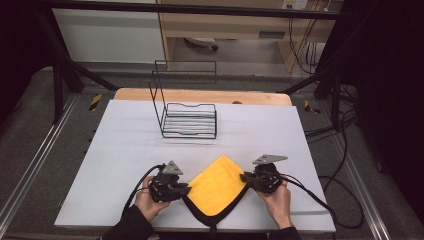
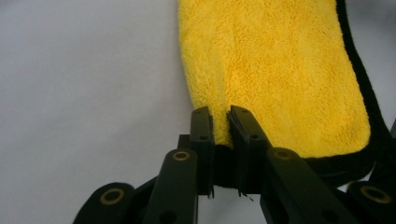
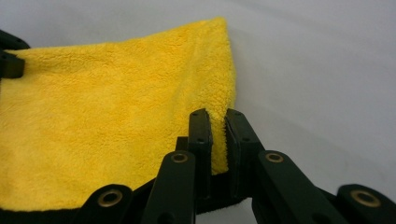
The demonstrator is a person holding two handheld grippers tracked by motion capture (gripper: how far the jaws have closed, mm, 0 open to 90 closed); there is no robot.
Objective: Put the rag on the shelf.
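A yellow cloth with a black border (image 1: pixel 218 186) lies near the front edge of the white table, folded so that a black edge shows below the yellow layer. My left gripper (image 1: pixel 186 190) is shut on the cloth's left corner; in the left gripper view the jaws pinch the yellow cloth (image 2: pixel 275 74) between the fingertips (image 2: pixel 201 126). My right gripper (image 1: pixel 244 177) is shut on the right corner; in the right gripper view the yellow cloth (image 3: pixel 107 116) is clamped between the two jaws. A hand holds each gripper from below.
A black wire rack (image 1: pixel 186 107) stands at the back middle of the white table (image 1: pixel 125 145). Cables trail from both grippers toward the front edge. A dark frame and floor cables surround the table.
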